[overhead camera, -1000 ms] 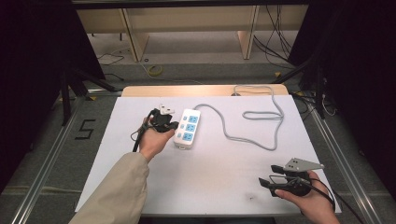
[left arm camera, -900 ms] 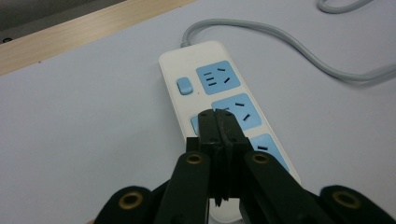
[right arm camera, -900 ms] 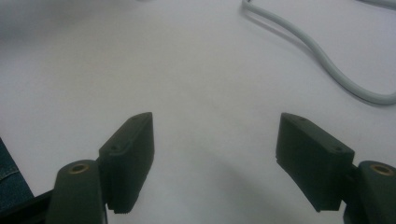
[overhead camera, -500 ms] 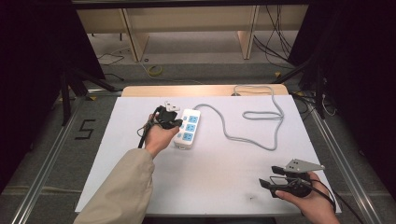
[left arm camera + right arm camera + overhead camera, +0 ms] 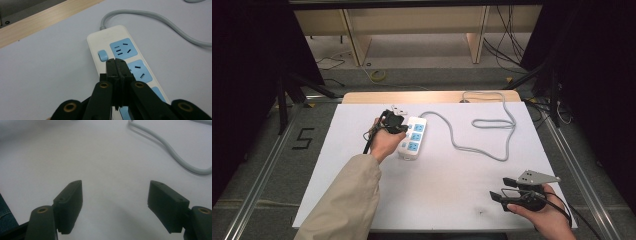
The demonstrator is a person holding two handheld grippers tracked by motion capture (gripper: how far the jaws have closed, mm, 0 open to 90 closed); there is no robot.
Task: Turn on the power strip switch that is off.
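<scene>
Where jaws meet, power strip [image 5: 120, 52] underneath (lower sockets hidden)

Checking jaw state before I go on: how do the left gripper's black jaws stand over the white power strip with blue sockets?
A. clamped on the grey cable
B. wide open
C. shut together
C: the left gripper has its jaws pressed together, tips beside the blue switch on the white power strip.
</scene>
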